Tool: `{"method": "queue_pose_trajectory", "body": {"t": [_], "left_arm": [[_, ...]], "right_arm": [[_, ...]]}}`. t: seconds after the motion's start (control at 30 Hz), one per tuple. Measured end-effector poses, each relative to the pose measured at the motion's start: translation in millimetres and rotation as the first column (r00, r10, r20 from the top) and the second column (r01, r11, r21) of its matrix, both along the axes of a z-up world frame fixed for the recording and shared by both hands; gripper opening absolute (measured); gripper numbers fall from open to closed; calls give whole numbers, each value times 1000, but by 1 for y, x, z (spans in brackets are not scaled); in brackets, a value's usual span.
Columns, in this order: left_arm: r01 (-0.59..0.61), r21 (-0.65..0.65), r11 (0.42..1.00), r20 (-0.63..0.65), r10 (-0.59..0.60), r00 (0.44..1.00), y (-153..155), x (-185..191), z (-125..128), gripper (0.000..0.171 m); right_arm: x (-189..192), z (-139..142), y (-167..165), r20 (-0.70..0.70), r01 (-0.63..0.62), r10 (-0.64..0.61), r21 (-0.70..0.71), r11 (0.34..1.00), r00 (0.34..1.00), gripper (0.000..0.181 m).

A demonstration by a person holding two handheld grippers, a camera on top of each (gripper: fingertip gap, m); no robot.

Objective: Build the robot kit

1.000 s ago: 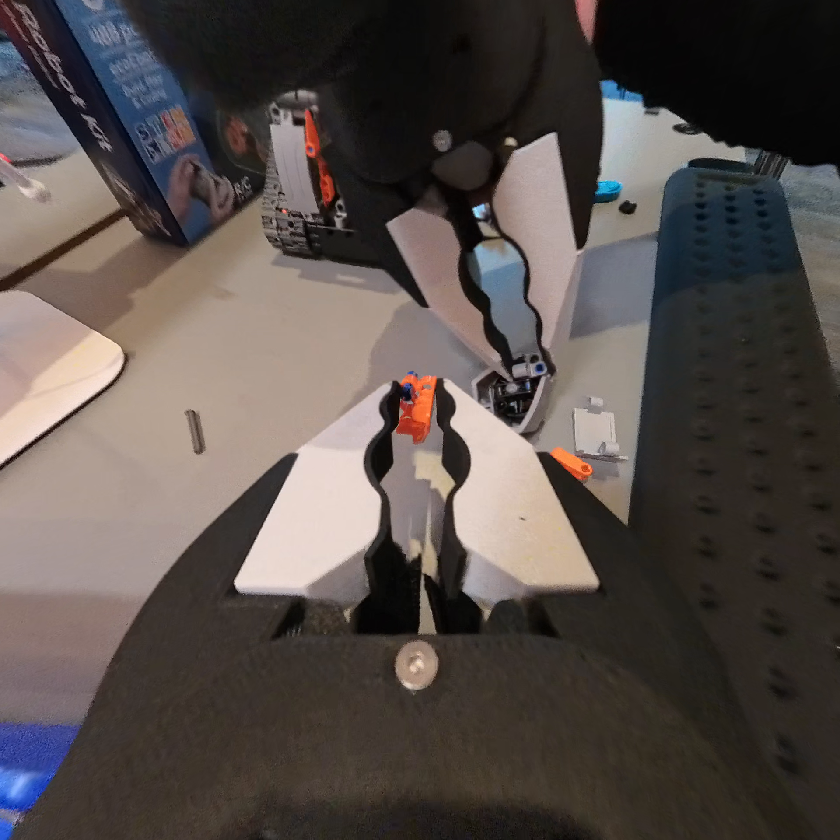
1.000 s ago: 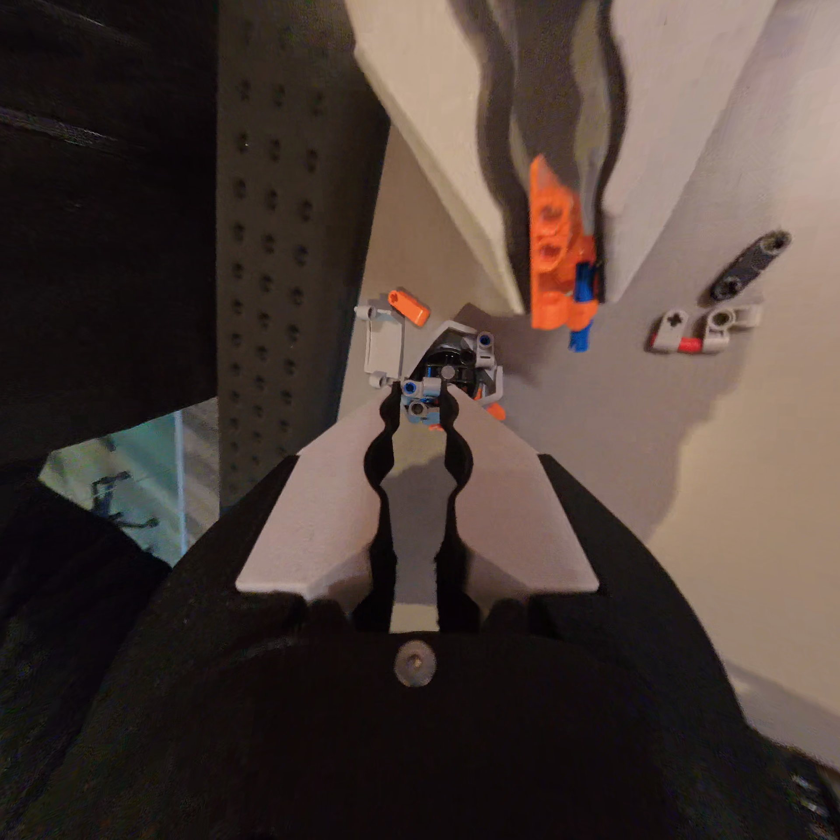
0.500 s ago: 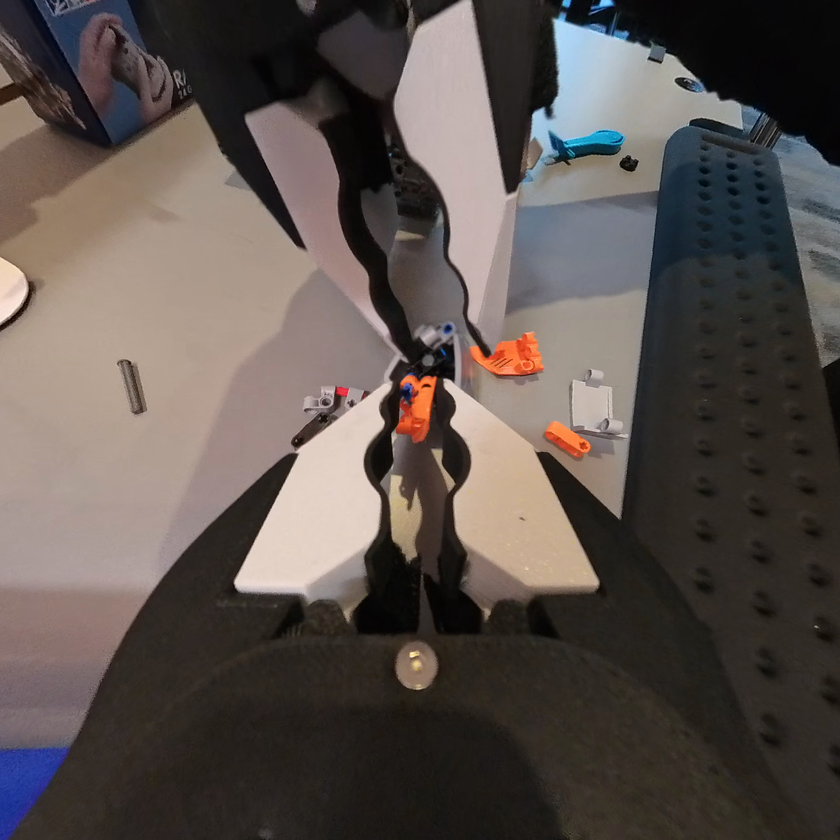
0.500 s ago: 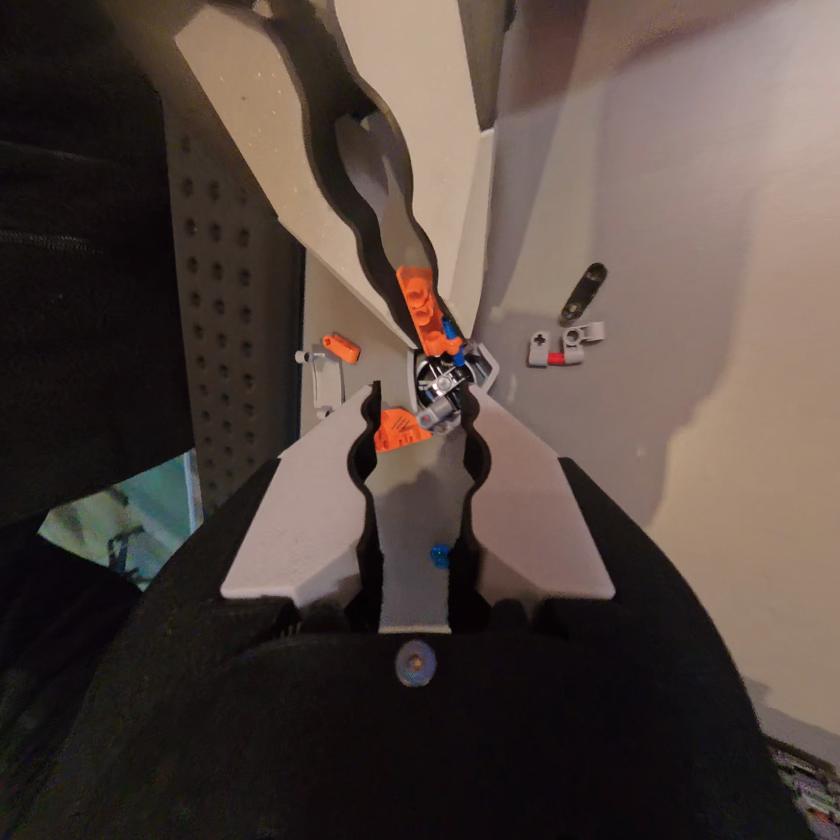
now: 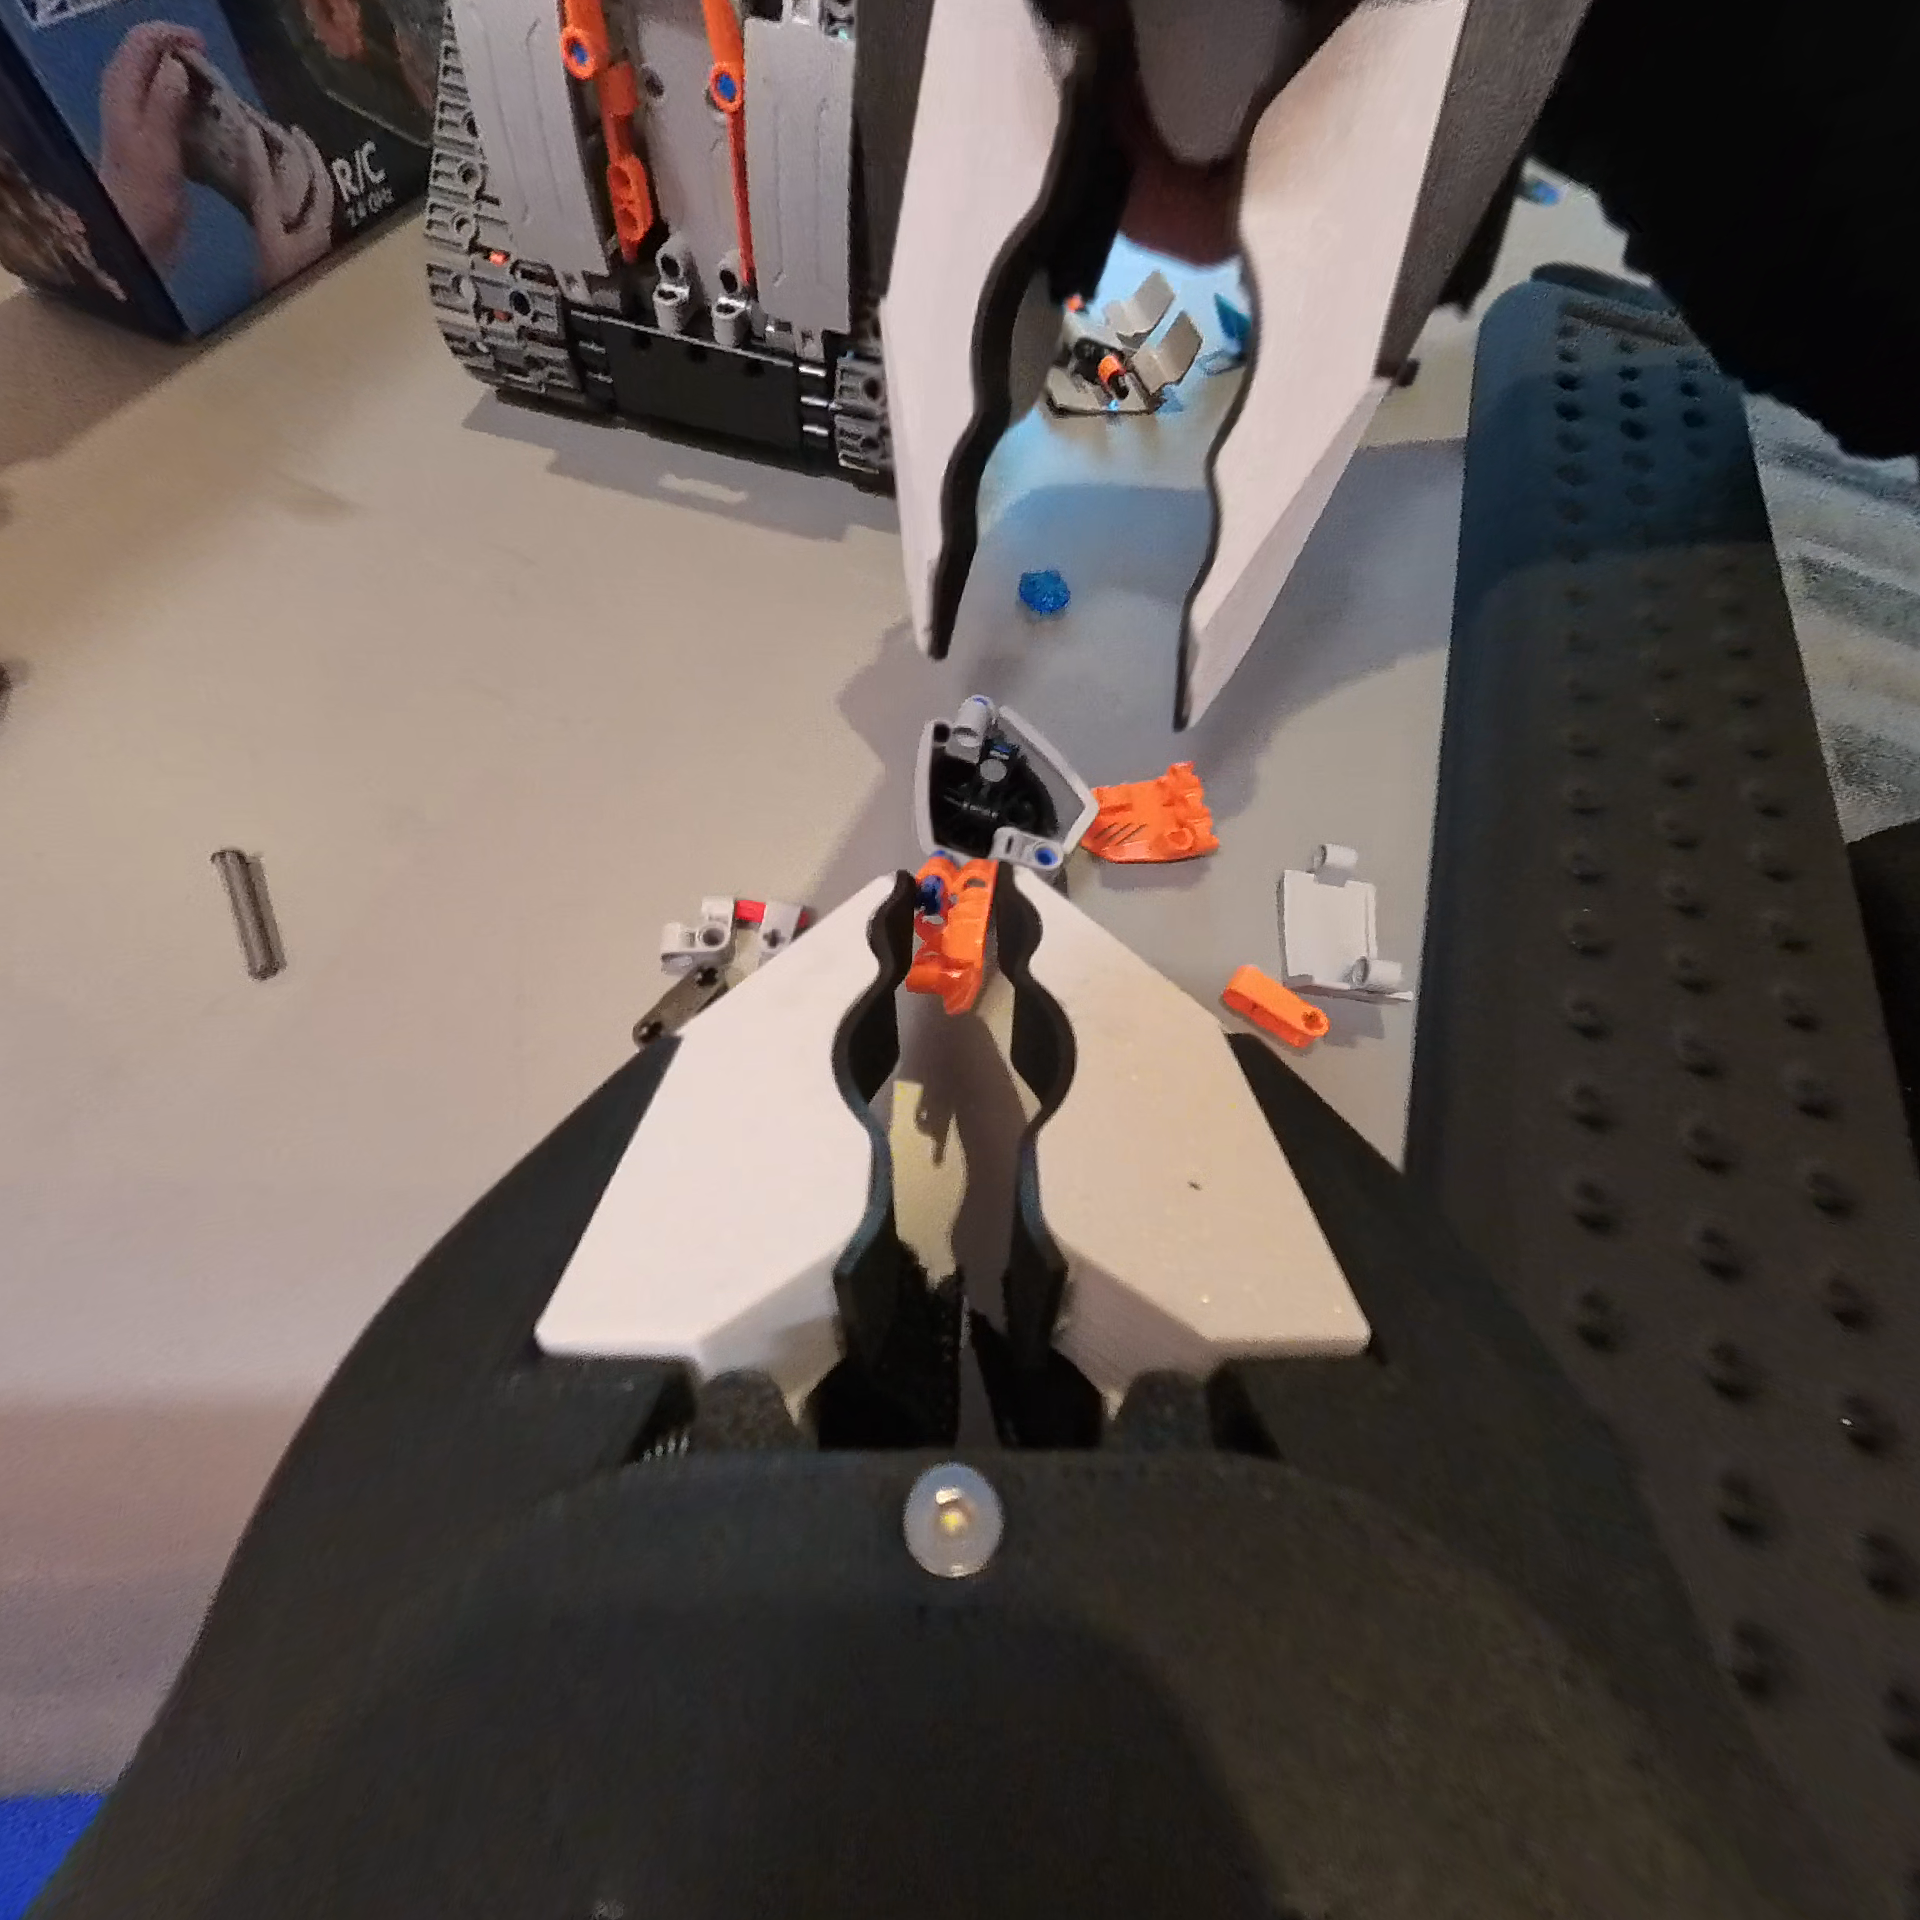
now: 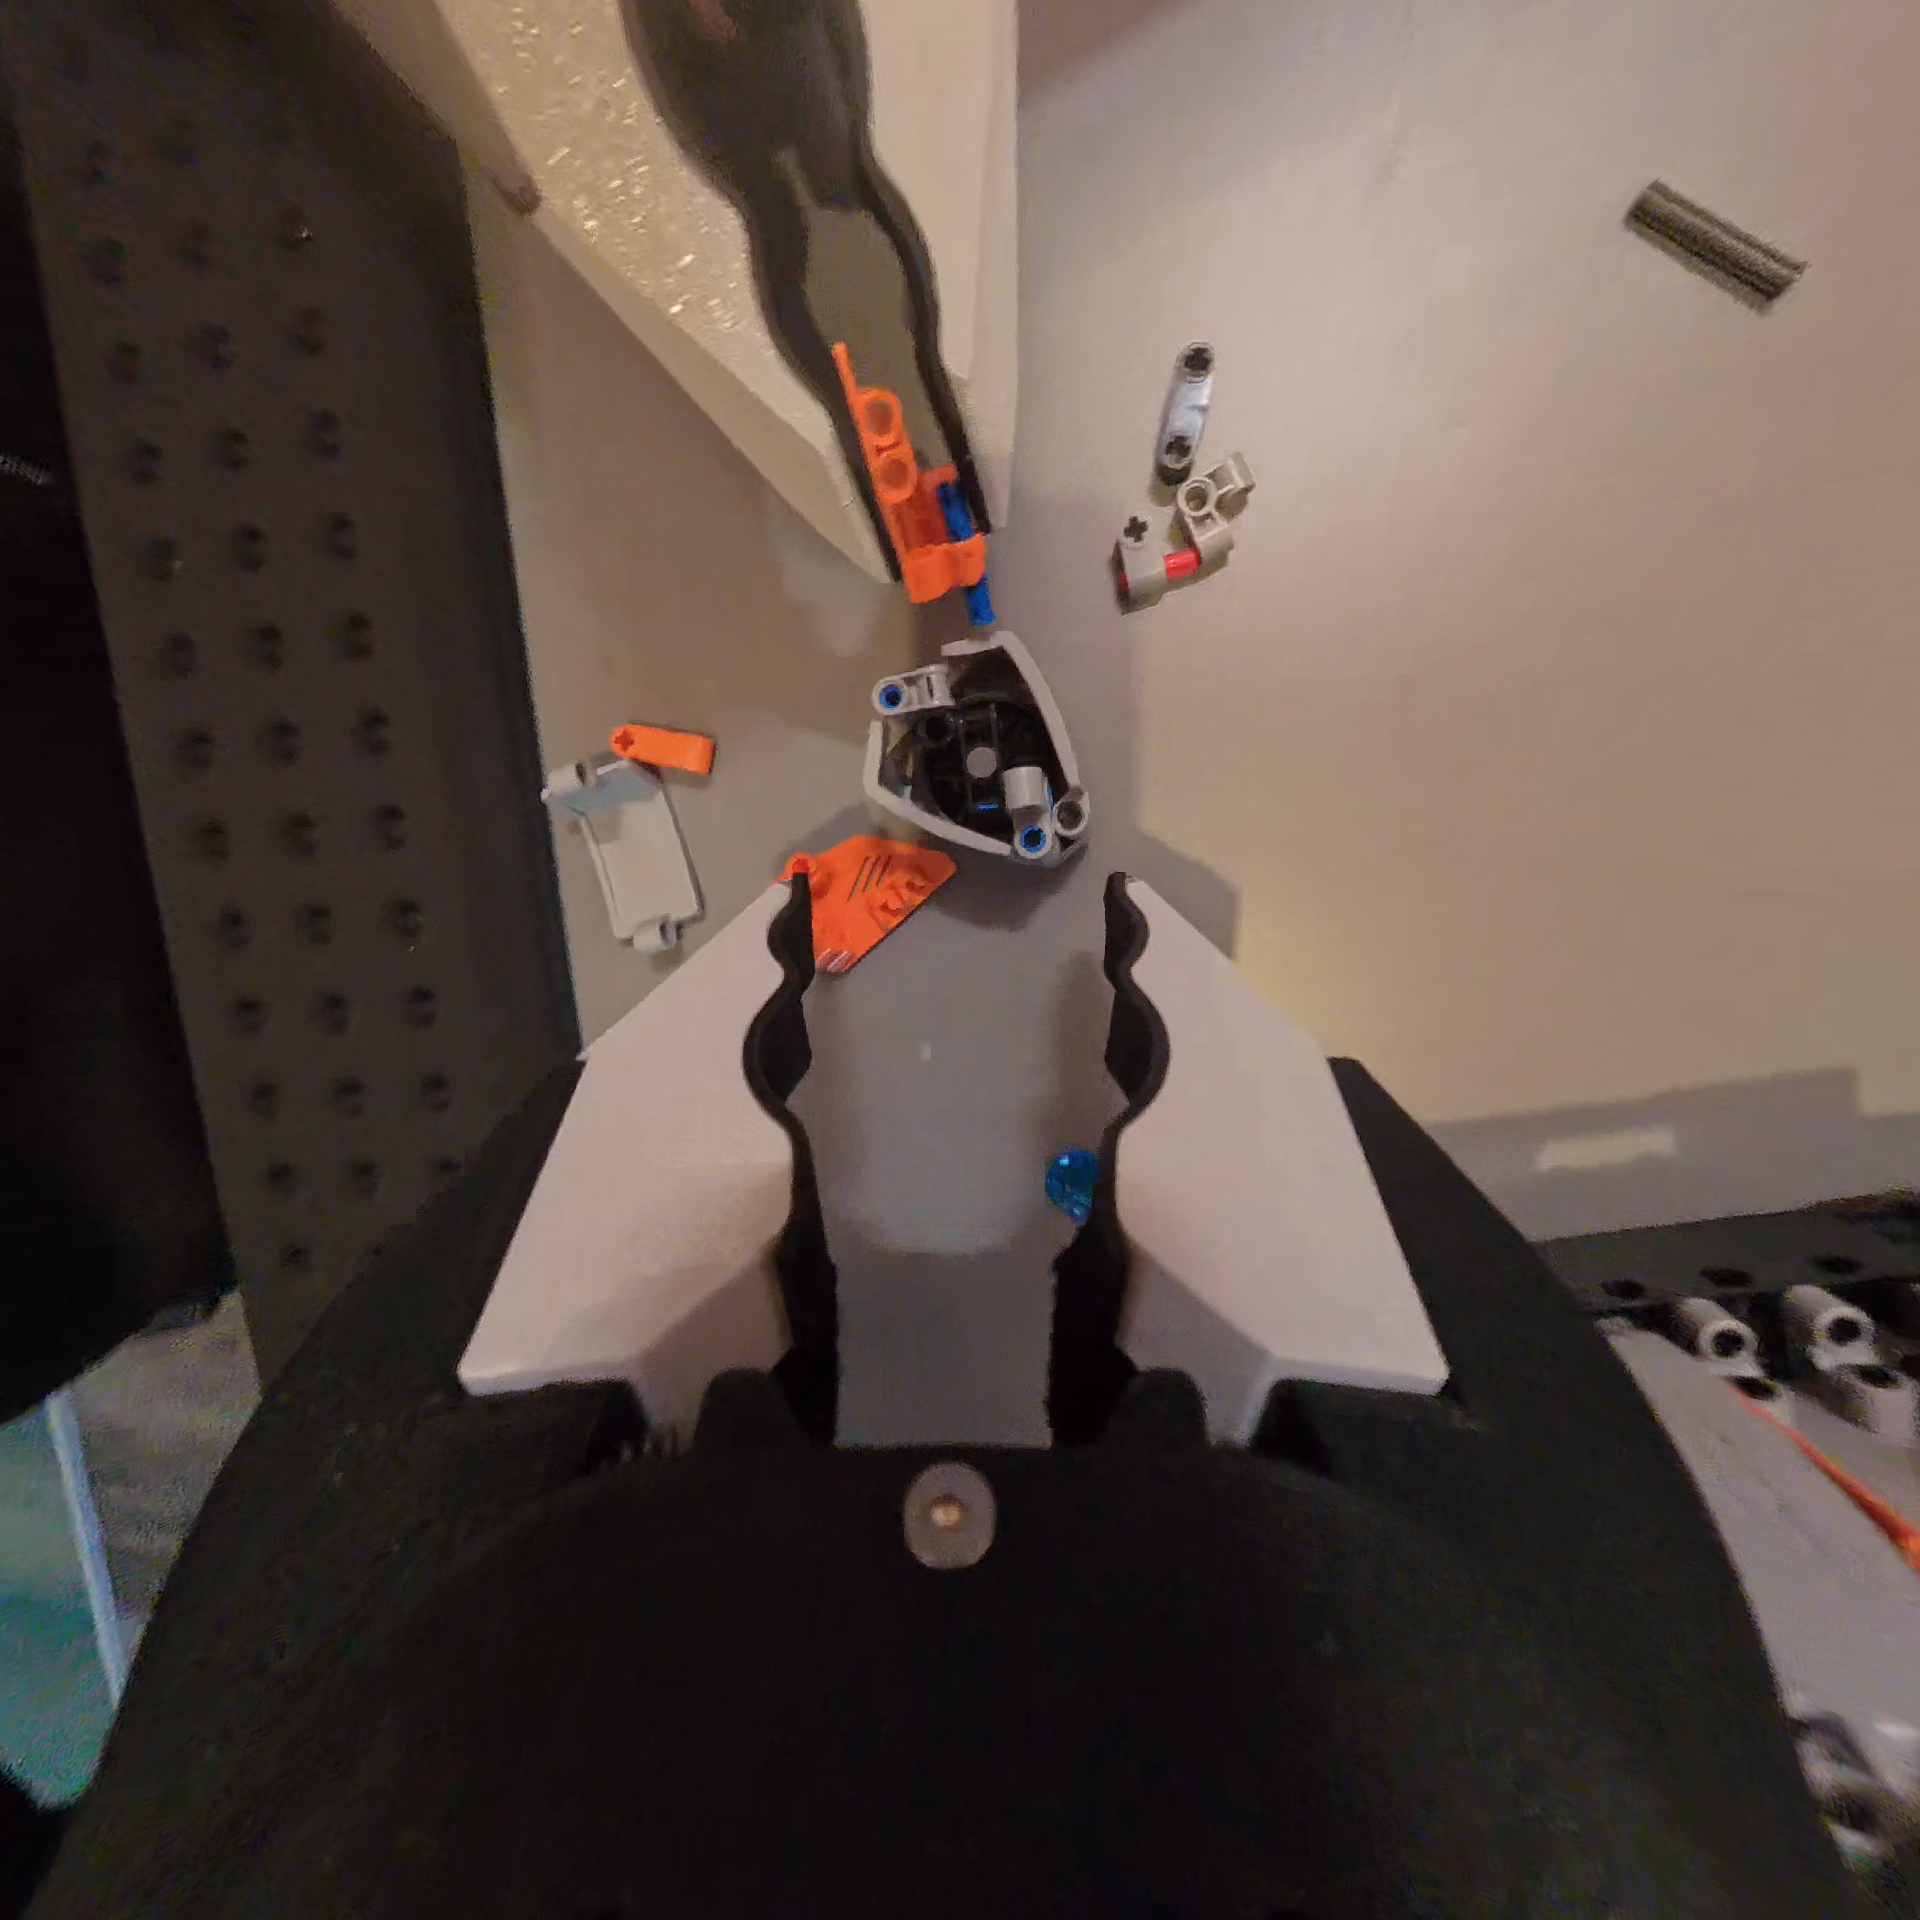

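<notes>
In the left wrist view, the left gripper (image 5: 951, 894) has its jaws closed on a small orange piece (image 5: 951, 956), which carries a blue pin at its front end. The piece is held at the tips, at the centre of the frame. Just above it, a grey shell assembly (image 5: 997, 790) with dark parts inside lies on the bench (image 5: 416, 675); it seems very near to the pin, but I cannot tell if they touch. An orange panel (image 5: 1148, 816) lies just right of the shell. At right of centre are a small orange connector (image 5: 1273, 1003) and a grey flat panel (image 5: 1330, 920), beside a dark perforated pad (image 5: 1662, 935). The right gripper (image 5: 1060, 675) comes down from the upper centre with jaws apart and empty, and a blue round stud (image 5: 1042, 592) lies on the bench between them. A tracked model (image 5: 655, 208) stands at the upper left centre, and a dark rod (image 5: 247, 914) lies at the left.

In the right wrist view, the right gripper (image 6: 956, 894) is wide open and holds nothing. The shell is just above its tips, apart from them; the panel lies by the left tip. The stud lies between the jaws, low on the right side. The left gripper enters from the upper centre, clamped on the orange piece, whose pin points toward the shell.
</notes>
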State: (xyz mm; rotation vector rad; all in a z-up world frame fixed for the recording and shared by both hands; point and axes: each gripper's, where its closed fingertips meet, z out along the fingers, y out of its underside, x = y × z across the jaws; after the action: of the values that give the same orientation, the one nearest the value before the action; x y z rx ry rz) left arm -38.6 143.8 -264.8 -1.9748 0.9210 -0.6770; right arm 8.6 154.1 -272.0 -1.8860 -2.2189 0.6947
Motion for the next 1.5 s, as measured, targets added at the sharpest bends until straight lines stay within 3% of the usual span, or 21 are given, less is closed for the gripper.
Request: {"method": "queue_pose_trajectory", "body": {"t": [0.2, 0.37, 0.57, 0.67, 0.8, 0.87, 1.03, 1.13, 1.33, 1.5], "left_arm": [[15, -7, 1000, -42, -15, 999, -1, 6, -7, 13], [13, -4, 1000, -43, -13, 999, 0, 5, -7, 13], [-56, 62, 997, 26, 54, 998, 9, -8, 15, 12], [-67, 75, 995, 33, 65, 997, 9, -10, 18, 12], [-53, 83, 995, 6, 53, 999, 6, -8, 16, 13], [-46, 78, 996, -8, 47, 999, 5, -8, 13, 13], [-30, 69, 997, -37, 33, 999, 3, -6, 7, 13], [-15, 63, 998, -57, 19, 998, 1, -3, 3, 13], [3, 58, 998, -77, 1, 997, -2, -1, -1, 13], [23, 74, 997, -106, -15, 994, -4, 0, -2, 13]], "right_arm": [[-15, -22, -3, -94, 75, -80, -53, 996, 992, 47], [-22, -15, -3, -144, 67, -67, -7, 998, 987, 46], [-26, 3, 13, -180, 69, -30, 217, 974, 983, 45], [-29, 4, 22, -150, 56, 8, 417, 907, 989, 46], [-39, 3, 27, -112, 6, 90, 658, 753, 990, 46], [-43, 0, 26, -109, -6, 118, 711, 704, 987, 46], [-46, -8, 19, -113, -20, 157, 749, 663, 981, 47], [-45, -9, 11, -122, -25, 173, 745, 666, 977, 54], [-39, -5, -7, -165, -34, 197, 677, 735, 966, 52], [-32, 6, -20, -270, 3, 164, 526, 851, 949, 50]]}}
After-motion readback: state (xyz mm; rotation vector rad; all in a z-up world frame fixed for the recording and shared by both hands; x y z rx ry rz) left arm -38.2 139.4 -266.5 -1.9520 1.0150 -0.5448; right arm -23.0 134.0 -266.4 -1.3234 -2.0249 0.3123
